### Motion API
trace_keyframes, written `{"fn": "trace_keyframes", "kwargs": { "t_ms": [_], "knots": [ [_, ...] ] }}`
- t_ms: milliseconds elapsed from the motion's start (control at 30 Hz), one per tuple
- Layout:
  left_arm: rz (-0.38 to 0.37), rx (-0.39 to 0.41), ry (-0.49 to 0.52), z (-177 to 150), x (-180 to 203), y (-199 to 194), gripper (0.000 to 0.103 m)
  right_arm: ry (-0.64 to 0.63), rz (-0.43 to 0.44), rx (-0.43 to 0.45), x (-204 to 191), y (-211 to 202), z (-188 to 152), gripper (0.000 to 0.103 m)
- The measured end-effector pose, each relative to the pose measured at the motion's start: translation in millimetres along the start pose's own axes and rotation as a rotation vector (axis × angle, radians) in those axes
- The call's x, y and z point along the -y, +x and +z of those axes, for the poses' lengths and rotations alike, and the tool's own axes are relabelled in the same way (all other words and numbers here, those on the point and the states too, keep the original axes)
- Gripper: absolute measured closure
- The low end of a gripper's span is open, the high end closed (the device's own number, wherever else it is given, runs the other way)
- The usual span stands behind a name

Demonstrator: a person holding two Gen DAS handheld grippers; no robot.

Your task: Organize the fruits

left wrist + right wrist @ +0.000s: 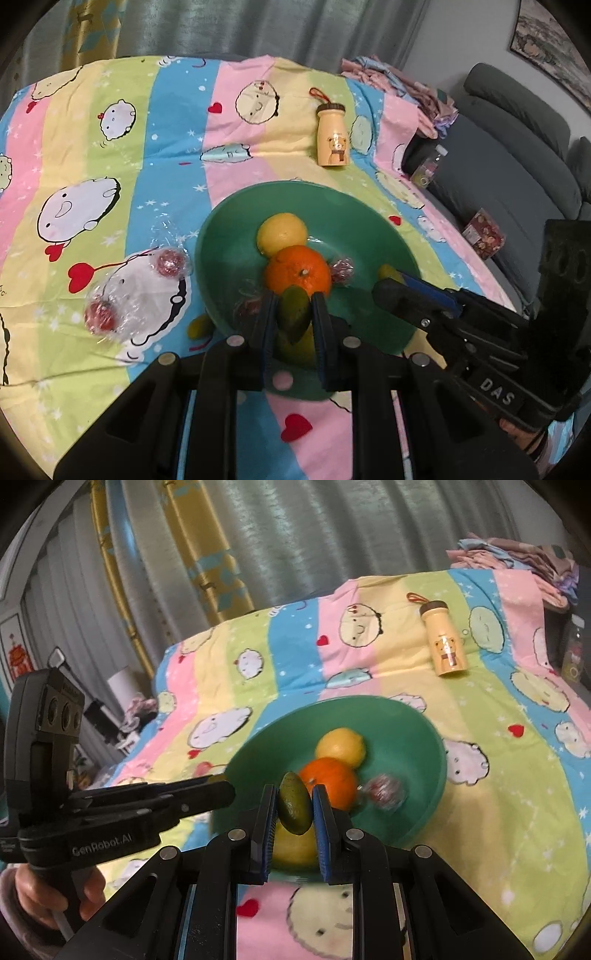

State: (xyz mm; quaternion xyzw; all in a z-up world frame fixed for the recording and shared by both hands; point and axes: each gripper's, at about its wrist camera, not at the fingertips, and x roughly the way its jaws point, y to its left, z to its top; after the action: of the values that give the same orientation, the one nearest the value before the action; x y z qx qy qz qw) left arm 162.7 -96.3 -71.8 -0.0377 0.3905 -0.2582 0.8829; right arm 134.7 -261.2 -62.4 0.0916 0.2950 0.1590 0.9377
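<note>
- The green fruit (293,317) is pinched between the pads of my left hand-held gripper (293,295), over the near inside of the green bowl (221,236). Its long axis runs about 11 to 5 o'clock, along the fingers, so I hold it across its narrow width.
- My right hand-held gripper (295,788) is likewise closed on a second green fruit (293,805), tilted the same 11-to-5 way, also above the bowl's near side.
- From my left view the right one comes in from 3 o'clock, its tip over the bowl's right part. I cannot tell which hand is lower.
- The orange (297,271) sits just at 12 o'clock of my left fruit, with the lemon (282,232) touching it beyond. A wrapped red sweet (341,269) lies at 1 o'clock, and a yellow-green fruit (295,349) lies under my fingers.
- I judge the open room for a drop to be the bare bowl floor at 2 o'clock; straight ahead is crowded.
- Outside the rim at 9 o'clock, two wrapped red balls (170,262) and a small yellow-green fruit (197,326) lie on the striped sheet (177,110) over the desk.
- The bear bottle (332,136) stands well apart at 12 to 1 o'clock.
</note>
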Motion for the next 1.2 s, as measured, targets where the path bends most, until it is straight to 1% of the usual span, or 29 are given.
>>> {"fn": "trace_keyframes", "kwargs": {
  "t_ms": [133, 200, 400, 667, 867, 900, 933, 967, 1000, 1033, 1100, 1167, 1200],
  "knots": [
    [0.017, -0.015, 0.026, 2.5, 2.9, 10.3, 0.084, -0.02, 0.013, -0.006, 0.4, 4.7, -3.3, 0.082],
    [0.026, -0.018, 0.043, 3.0, 5.7, 13.9, 0.084, -0.024, 0.003, -0.011, 3.0, 6.1, -4.8, 0.082],
    [0.054, -0.043, 0.064, 3.9, 11.0, 24.3, 0.084, -0.005, 0.001, -0.007, 9.3, 3.8, -7.2, 0.082],
    [0.077, -0.061, 0.058, 3.9, 10.5, 30.6, 0.085, 0.006, -0.013, -0.009, 12.0, 4.0, -7.1, 0.082],
    [0.07, -0.061, 0.047, 4.1, 9.0, 31.1, 0.084, 0.033, -0.016, -0.009, 16.6, 4.0, -7.1, 0.082],
    [0.07, -0.059, 0.045, 4.5, 8.5, 30.7, 0.081, 0.042, -0.021, -0.006, 18.1, 3.5, -7.0, 0.081],
    [0.07, -0.059, 0.043, 4.5, 8.0, 30.7, 0.074, 0.053, -0.029, -0.007, 19.6, 3.5, -7.0, 0.078],
    [0.069, -0.057, 0.039, 4.5, 7.3, 30.0, 0.071, 0.062, -0.034, -0.008, 21.5, 3.7, -7.1, 0.072],
    [0.068, -0.052, 0.035, 4.6, 6.3, 28.6, 0.068, 0.073, -0.033, -0.005, 23.6, 3.0, -7.3, 0.069],
    [0.068, -0.045, 0.03, 5.0, 4.7, 26.8, 0.06, 0.082, -0.029, 0.0, 25.2, 1.6, -7.3, 0.069],
    [0.069, -0.024, 0.004, 6.1, -1.5, 20.0, 0.052, 0.092, -0.024, 0.009, 27.2, -0.6, -6.4, 0.069],
    [0.067, 0.0, -0.021, 7.4, -9.0, 11.5, 0.049, 0.092, -0.019, 0.025, 26.7, -4.5, -6.0, 0.069],
    [0.077, 0.014, -0.036, 7.7, -14.9, 5.4, 0.045, 0.089, -0.015, 0.031, 26.1, -6.2, -5.5, 0.069]
  ]
}}
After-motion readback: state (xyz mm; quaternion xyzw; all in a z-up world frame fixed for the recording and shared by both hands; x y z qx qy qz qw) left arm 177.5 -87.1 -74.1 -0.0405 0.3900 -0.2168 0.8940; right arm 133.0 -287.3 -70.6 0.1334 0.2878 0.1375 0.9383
